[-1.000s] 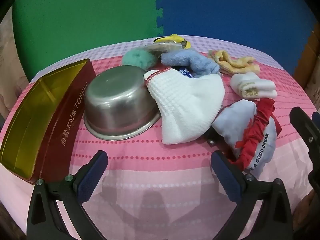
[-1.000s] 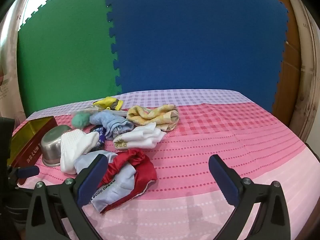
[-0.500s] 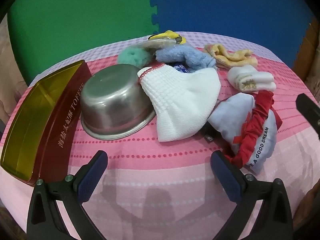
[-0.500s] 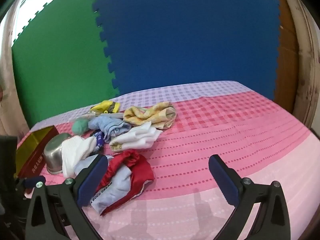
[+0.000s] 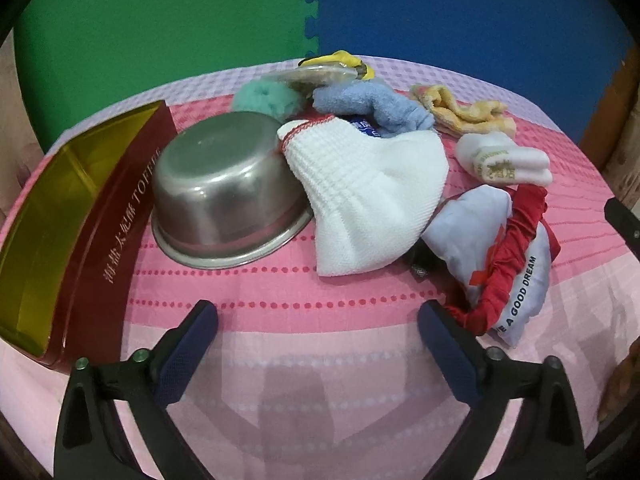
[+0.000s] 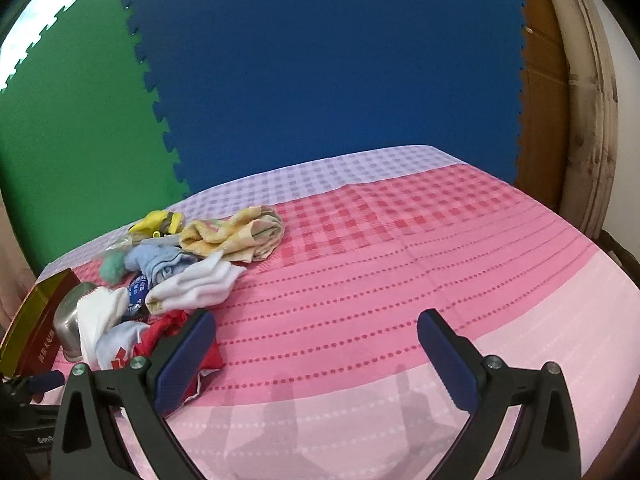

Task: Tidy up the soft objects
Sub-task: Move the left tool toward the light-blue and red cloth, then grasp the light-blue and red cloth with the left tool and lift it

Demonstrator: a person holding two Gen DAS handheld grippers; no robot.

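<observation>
Task so far: It looks like nothing is sorted yet. All the soft things lie in one messy heap on the desk (image 5: pixel 320 360), right beside the metal bowl (image 5: pixel 224 196).
Landmark: The metal bowl lies upside down on the pink cloth. A red tin box (image 5: pixel 80 216) stands open just to its left and looks empty.
White sock: The big white sock (image 5: pixel 368 204) leans on the bowl's right side, touching it.
Green puff: A fuzzy green ball (image 5: pixel 266 96) sits just behind the bowl.
Blue sock: A blue sock (image 5: pixel 372 110) lies behind the bowl, on the right, next to the green ball.
Yellow cloth: A yellow cloth (image 5: pixel 464 114) lies further right of the bowl, at the back.
Small white socks: A folded white pair (image 5: pixel 504 160) rests well right of the bowl.
Red and white cloth: It (image 5: pixel 504 248) has words on it and lies right of the big white sock, nearest the left gripper.
Left gripper: The left gripper (image 5: pixel 318 332) hangs over bare cloth in front of the bowl. Its jaws are wide apart with nothing between them, though they have just been closing a little.
Right gripper: The right gripper (image 6: pixel 316 340) has its jaws spread wide too, holding nothing.
Still to do: I think every soft thing still needs picking up and putting in its place, maybe the tin box.
Left view only: The inside of the tin and the words on the cloth.
Right view only: A big empty part of the desk, far right of the bowl, and a wooden post (image 6: pixel 584 120).
</observation>
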